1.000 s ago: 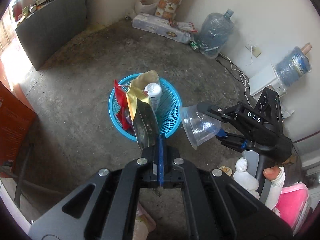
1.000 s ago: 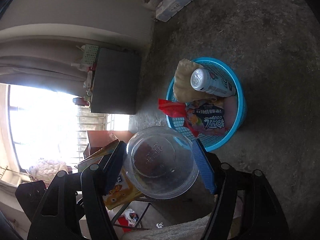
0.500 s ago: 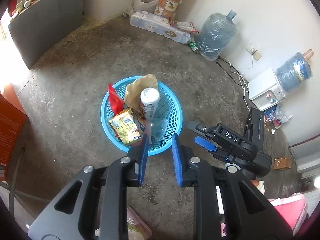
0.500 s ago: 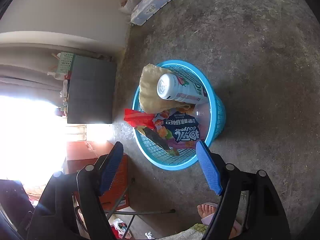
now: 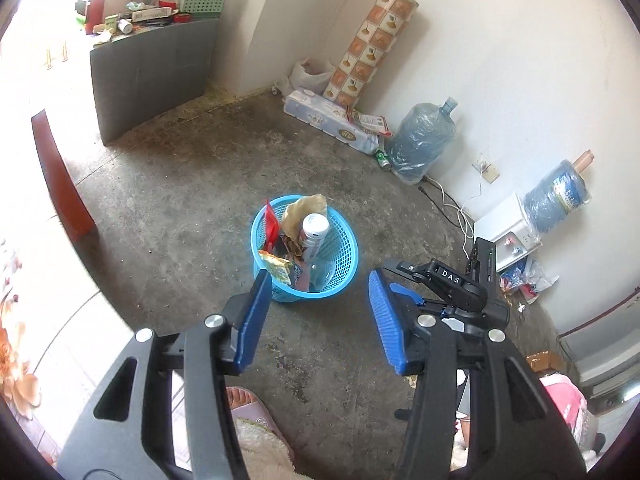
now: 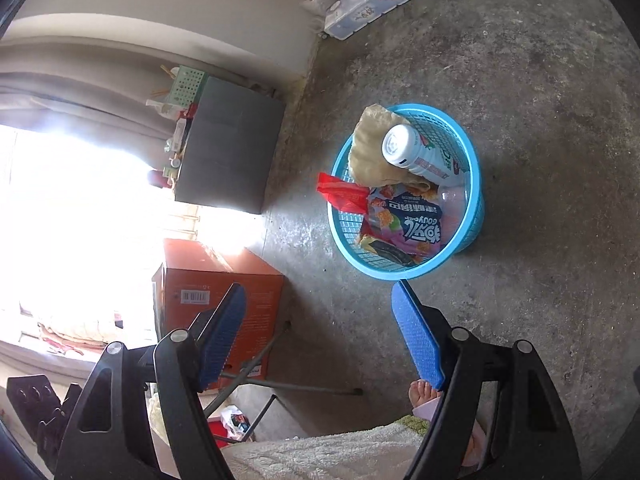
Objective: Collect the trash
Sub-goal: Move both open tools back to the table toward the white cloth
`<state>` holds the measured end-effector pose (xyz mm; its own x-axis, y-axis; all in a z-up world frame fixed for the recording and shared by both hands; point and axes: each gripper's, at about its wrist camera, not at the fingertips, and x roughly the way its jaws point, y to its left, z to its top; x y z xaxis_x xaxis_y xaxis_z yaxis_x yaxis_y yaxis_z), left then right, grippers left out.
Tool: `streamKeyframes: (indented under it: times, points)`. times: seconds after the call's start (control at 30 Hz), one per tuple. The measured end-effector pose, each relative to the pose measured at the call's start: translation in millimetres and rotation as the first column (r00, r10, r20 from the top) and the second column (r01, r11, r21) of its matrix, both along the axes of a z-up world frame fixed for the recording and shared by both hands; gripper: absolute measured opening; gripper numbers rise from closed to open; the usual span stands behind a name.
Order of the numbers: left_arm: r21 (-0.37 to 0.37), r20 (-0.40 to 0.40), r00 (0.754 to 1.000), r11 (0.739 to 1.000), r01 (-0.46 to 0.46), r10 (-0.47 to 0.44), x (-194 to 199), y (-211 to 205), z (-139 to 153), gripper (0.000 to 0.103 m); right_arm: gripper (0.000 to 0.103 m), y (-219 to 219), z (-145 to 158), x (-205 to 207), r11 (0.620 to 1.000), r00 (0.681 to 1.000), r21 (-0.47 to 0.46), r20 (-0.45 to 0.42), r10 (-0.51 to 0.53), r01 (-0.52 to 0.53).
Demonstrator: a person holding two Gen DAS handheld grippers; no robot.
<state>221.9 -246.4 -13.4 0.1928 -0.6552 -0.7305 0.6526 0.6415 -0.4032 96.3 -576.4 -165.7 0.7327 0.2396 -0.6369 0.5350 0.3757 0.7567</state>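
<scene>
Left gripper [image 5: 316,312] jaws just opened, nothing held — right gripper [image 6: 320,328] spread, empty; blue basket [image 5: 340,264] at 12 o'clock.

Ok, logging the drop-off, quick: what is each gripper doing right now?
Left gripper: open, nothing between its jaws, which have just been opening.
Right gripper: open, holding nothing.
</scene>
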Motion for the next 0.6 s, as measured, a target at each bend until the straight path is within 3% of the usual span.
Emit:
streamKeyframes:
  times: [0.13, 0.27, 0.43, 0.6]
  points:
    - [-0.049, 0.041, 0.993, 0.993, -0.109, 0.111, -9, 78, 19, 0.052, 0.073, 27, 28, 11, 0.995, 0.996, -0.035, 0.019, 0.09, -0.089]
    - [-0.073, 0.065, 0.968, 0.968, -0.239, 0.244, -19, 157, 27, 0.054, 0.073, 58, 59, 25, 0.98, 0.981, -0.066, 0.039, 0.188, -0.185]
    - [-0.111, 0.071, 0.91, 0.91, -0.4, 0.409, -31, 254, 25, 0.055, 0.077, 107, 98, 49, 0.942, 0.944, -0.108, 0.056, 0.324, -0.317]
    - [-0.137, 0.067, 0.844, 0.843, -0.52, 0.532, -47, 330, 16, 0.057, 0.08, 175, 134, 80, 0.876, 0.881, -0.166, 0.072, 0.468, -0.452]
